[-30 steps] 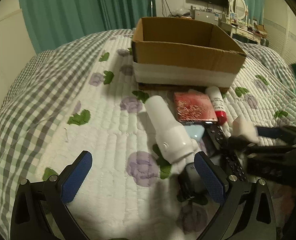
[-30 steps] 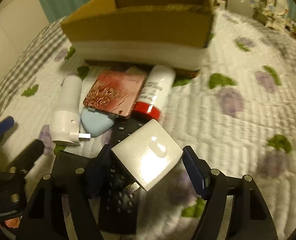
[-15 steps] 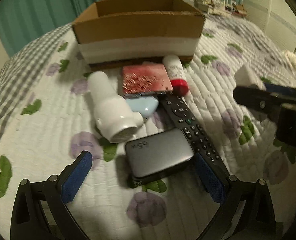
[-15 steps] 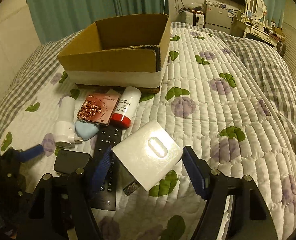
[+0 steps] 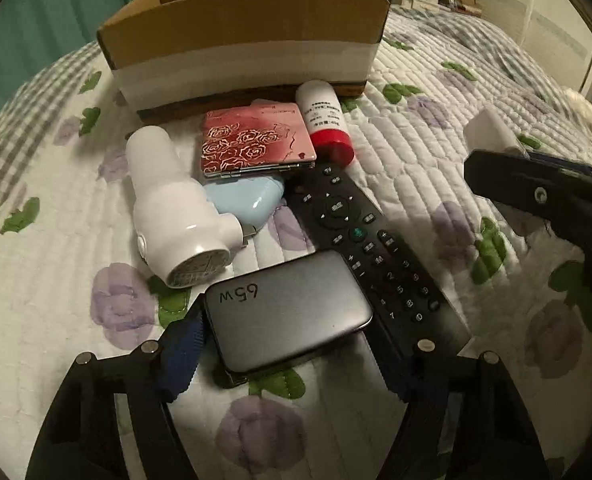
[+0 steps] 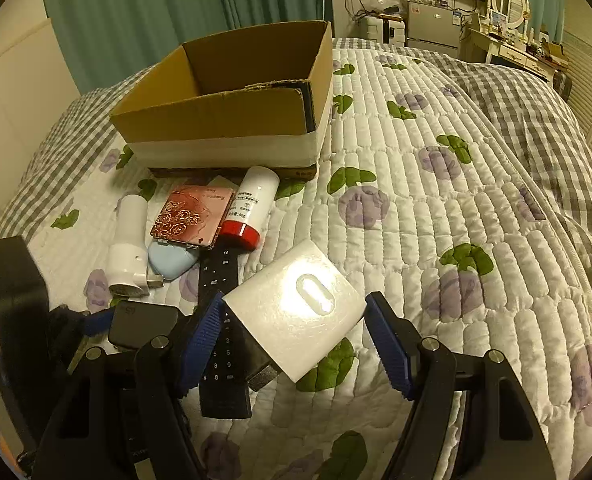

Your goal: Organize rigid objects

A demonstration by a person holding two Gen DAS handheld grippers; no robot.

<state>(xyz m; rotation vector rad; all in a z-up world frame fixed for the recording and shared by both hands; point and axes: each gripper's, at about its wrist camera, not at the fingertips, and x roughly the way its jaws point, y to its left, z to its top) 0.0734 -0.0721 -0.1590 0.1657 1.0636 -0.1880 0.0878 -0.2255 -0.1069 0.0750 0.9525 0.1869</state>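
My left gripper [image 5: 292, 348] is shut on a grey 65W charger [image 5: 286, 314], low over the quilt. My right gripper [image 6: 296, 344] is shut on a white square charger [image 6: 296, 308] and holds it above the bed; it also shows in the left wrist view [image 5: 491, 130]. In front lie a black remote [image 5: 369, 248], a white fabric shaver [image 5: 172, 208], a light blue case [image 5: 252, 198], a red rose-patterned case [image 5: 256, 140] and a white tube with a red cap [image 5: 325, 120]. An open cardboard box [image 6: 236, 104] stands behind them.
The quilted bedspread [image 6: 435, 200] with purple flowers stretches to the right. Teal curtains [image 6: 176, 8] hang behind the bed. A desk with a mirror [image 6: 507, 36] and a fridge stand at the far right.
My left gripper has moved in and closed on the grey charger. My right gripper has lifted and pulled back to the right with the white charger.
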